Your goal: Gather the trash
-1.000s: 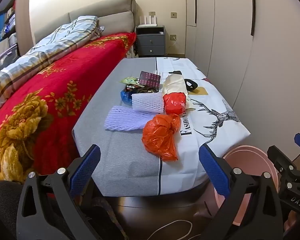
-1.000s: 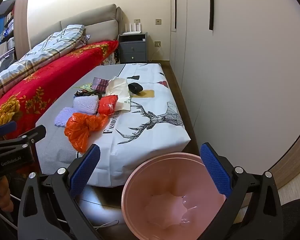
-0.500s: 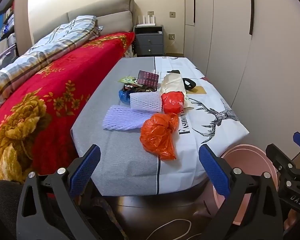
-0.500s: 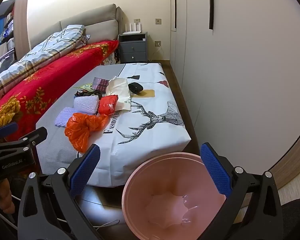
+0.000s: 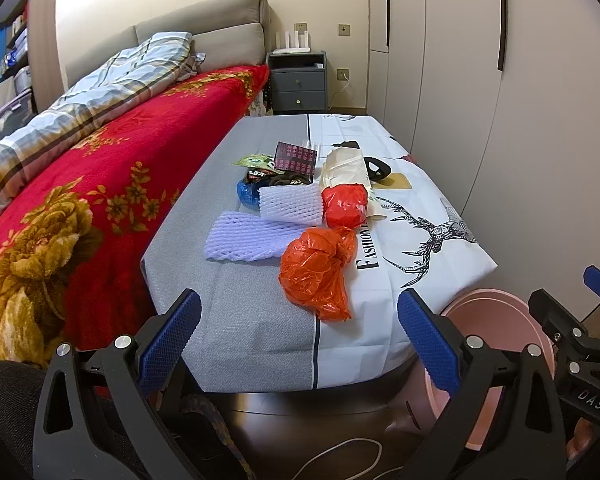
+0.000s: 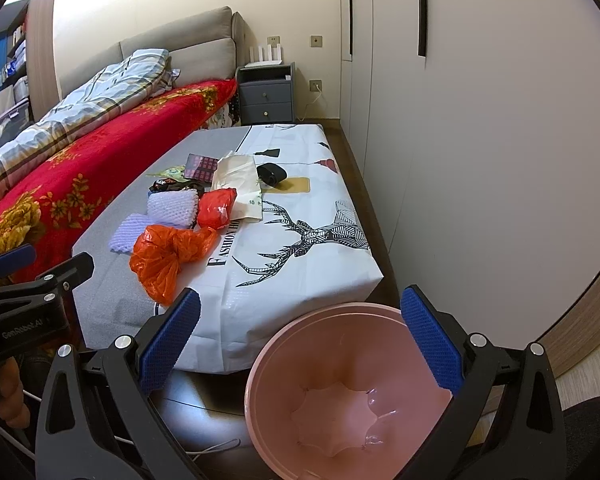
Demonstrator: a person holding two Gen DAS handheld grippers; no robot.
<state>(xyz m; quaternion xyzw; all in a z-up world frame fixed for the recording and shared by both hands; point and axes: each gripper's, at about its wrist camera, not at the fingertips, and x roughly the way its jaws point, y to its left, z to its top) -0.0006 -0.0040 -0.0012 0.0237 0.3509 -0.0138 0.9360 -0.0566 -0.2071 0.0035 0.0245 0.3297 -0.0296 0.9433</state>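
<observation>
Trash lies in a cluster on a low cloth-covered table [image 5: 260, 332]: a crumpled orange plastic bag [image 5: 320, 268] nearest the front, a smaller red bag [image 5: 346, 205], two lilac foam nets [image 5: 244, 236], a blue wrapper [image 5: 247, 193], a patterned dark box [image 5: 296, 157], a cream bag [image 5: 346, 166] and a black item [image 5: 378, 168]. An empty pink bin [image 6: 352, 392] stands on the floor at the table's near right corner. My left gripper [image 5: 298, 338] hangs open before the table's front edge. My right gripper [image 6: 298, 338] is open above the bin's rim.
A bed with a red floral blanket [image 5: 100, 184] runs along the table's left side. White wardrobe doors [image 6: 480, 120] close off the right. A grey nightstand [image 5: 298, 80] stands at the far end. A white cable [image 5: 340, 456] lies on the dark floor.
Both views shift only slightly; the left gripper has drifted a little right and closer to the table. Nothing on the table has moved.
</observation>
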